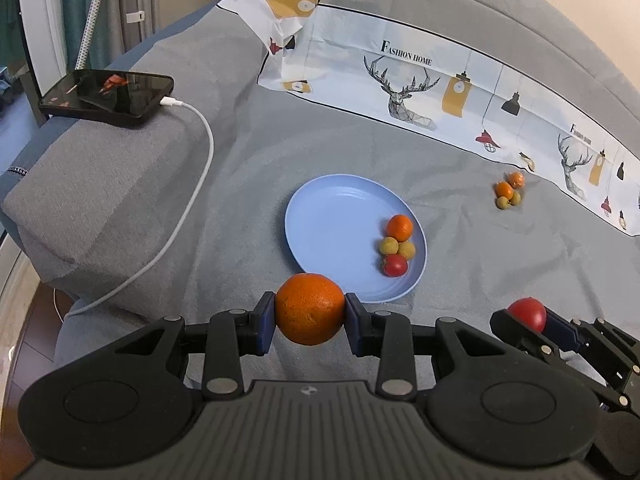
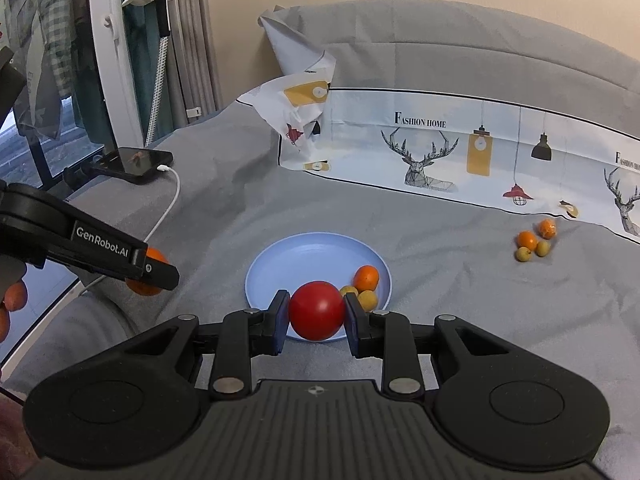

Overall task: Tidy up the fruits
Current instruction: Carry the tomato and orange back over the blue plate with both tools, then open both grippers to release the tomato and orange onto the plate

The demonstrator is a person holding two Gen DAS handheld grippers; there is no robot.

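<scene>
My left claw (image 1: 310, 314) pinches the orange (image 1: 309, 307), my right claw (image 2: 316, 314) the tomato (image 2: 317, 310), both near the plate (image 1: 336, 216); I should lower each onto bare plate, clear of the fruit there.

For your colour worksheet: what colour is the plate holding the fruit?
Light blue; the plate shows best in the left wrist view.

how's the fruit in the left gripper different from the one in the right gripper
The orange in the left gripper is orange with a rough, speckled peel; the tomato in the right gripper is deep red, smooth and shiny. In each gripper's own view the orange fills a wider gap between the fingers, so it looks bigger. Both are round, clamped at their sides and held near the blue plate.
</scene>
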